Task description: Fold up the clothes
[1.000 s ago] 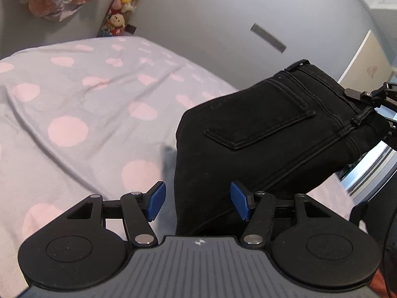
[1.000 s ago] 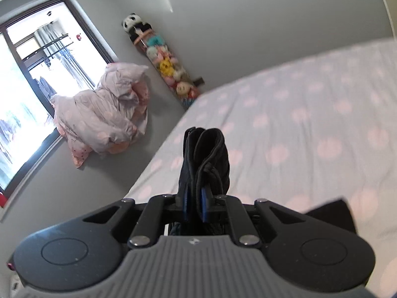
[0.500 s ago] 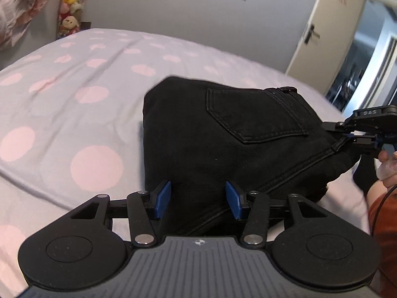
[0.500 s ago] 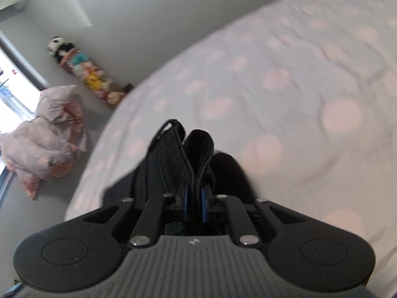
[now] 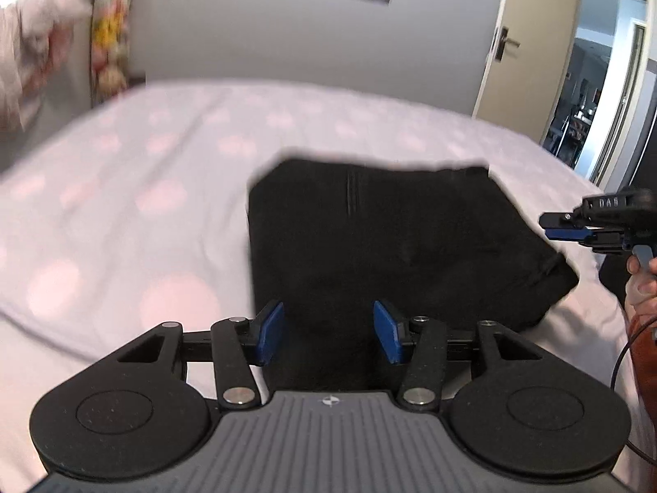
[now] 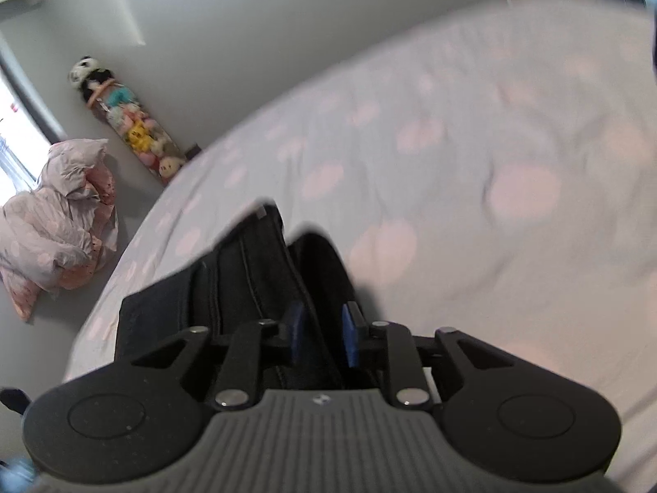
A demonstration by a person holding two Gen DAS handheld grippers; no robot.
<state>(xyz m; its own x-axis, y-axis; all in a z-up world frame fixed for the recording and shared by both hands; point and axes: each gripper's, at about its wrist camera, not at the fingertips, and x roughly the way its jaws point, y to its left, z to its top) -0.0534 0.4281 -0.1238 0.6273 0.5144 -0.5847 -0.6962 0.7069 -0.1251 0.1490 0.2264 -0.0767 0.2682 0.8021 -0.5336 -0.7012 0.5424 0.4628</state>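
Folded black jeans (image 5: 402, 246) lie flat on the polka-dot bed sheet (image 5: 123, 213). My left gripper (image 5: 328, 332) is open at the jeans' near edge, blue pads on either side of the fabric without pinching it. My right gripper (image 6: 322, 339) has opened partway; a fold of the jeans (image 6: 263, 275) still sits between its blue pads. In the left wrist view the right gripper (image 5: 575, 228) hovers at the jeans' right edge, its jaws looking apart from the cloth.
A crumpled pink duvet (image 6: 53, 222) lies on the floor by the window. A column of stuffed toys (image 6: 131, 123) leans against the grey wall. An open door (image 5: 529, 53) stands at the right. The bed's edge runs close to the jeans' right side.
The jeans were lowered from hanging in the right gripper to lying flat on the bed. The right gripper's pads have opened and let go of the fold. The left gripper stayed open.
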